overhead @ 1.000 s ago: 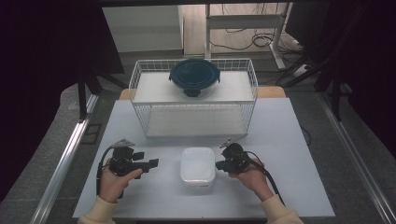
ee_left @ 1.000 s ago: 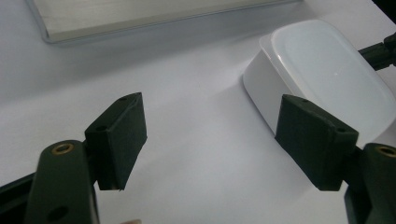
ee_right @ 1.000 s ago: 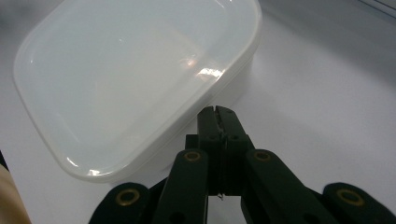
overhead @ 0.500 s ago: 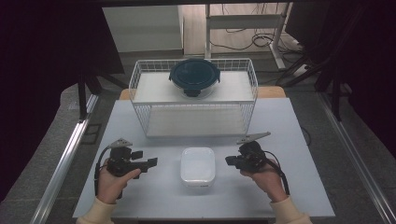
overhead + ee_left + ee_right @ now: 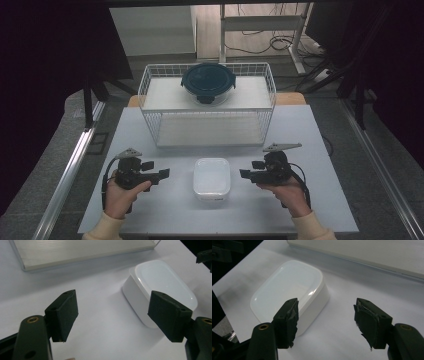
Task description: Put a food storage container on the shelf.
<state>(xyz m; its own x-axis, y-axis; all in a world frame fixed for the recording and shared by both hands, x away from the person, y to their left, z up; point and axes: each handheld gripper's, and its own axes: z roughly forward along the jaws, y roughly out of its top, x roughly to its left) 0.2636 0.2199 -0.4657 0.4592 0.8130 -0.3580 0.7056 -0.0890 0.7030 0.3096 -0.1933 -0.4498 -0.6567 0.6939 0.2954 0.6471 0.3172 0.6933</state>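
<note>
Between left tool (image 5: pixel 162 174) & right tool (image 5: pixel 246 173), white rounded plastic lidded box (image 5: pixel 212 178) sits on table (image 5: pixel 170 210). Both tools open, empty; right's jaws just opened. Left-view jaw hides box's near corner.

Glossy white plastic box (image 5: pixel 212 178), matt table (image 5: pixel 300 130)

We can read no text, label, brand or number anywhere here. The white lidded container (image 5: pixel 211 178) looks plain to us.

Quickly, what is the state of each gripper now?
Left gripper: open, holding nothing.
Right gripper: fingers have just been opening, nothing between them; white rounded plastic box free.
</note>
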